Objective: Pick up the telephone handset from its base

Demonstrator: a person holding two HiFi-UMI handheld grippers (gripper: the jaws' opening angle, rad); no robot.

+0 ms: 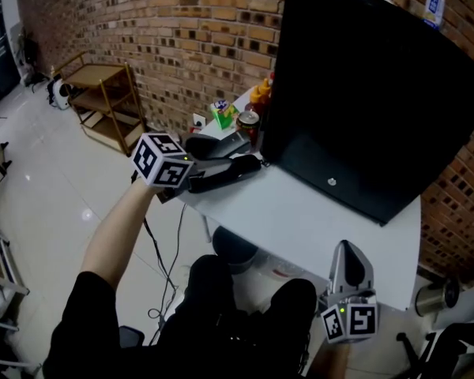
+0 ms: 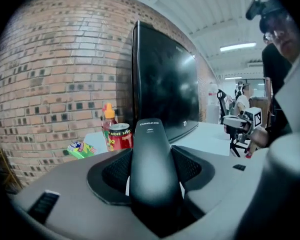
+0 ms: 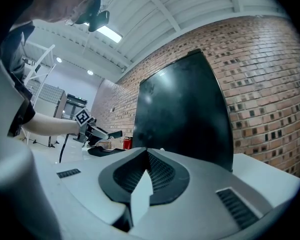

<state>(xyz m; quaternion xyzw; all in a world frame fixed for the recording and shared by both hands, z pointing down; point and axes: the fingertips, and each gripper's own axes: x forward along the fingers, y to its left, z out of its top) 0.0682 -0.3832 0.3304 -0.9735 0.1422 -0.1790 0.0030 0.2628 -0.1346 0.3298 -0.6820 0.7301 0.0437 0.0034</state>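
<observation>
I'm watching the left gripper clamping the handset across its middle, jaws pressing on both flanks. It is holding the handset just clear of the base, left of the monitor by the table corner. The right gripper is idling in front of the monitor at the table's near edge, jaws together on nothing.

To my eye the lift should be going straight up and gently. The shell is looking smooth, so the squeeze wants to be firm. I'm not making out a cord, so be watching for one tugging the base.

Pale print is showing near the handset's top end, too small to read. The red can and green packet left of the monitor are carrying labels I can't read.
</observation>
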